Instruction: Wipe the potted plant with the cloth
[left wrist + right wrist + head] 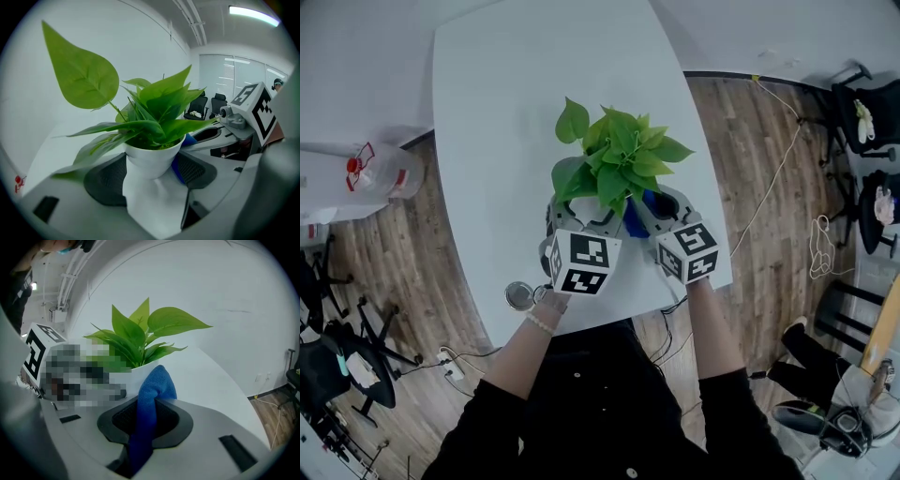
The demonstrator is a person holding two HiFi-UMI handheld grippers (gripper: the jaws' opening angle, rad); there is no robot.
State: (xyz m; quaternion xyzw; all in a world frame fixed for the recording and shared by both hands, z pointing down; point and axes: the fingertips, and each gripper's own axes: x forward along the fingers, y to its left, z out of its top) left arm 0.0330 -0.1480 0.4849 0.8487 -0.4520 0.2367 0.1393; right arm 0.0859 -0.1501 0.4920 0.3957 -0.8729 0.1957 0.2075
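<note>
A leafy green potted plant stands near the front edge of the white table. Its white pot sits between the dark pads of my left gripper, which grips it from both sides. In the head view the left gripper reaches under the leaves, and the pot is hidden. My right gripper is shut on a blue cloth, whose folded top stands up against the pot's side. The cloth shows as a blue patch beside the right gripper.
A clear water jug with a red cap stands on the floor at the left. A small round object lies at the table's front edge. Office chairs and cables are on the wooden floor at the right.
</note>
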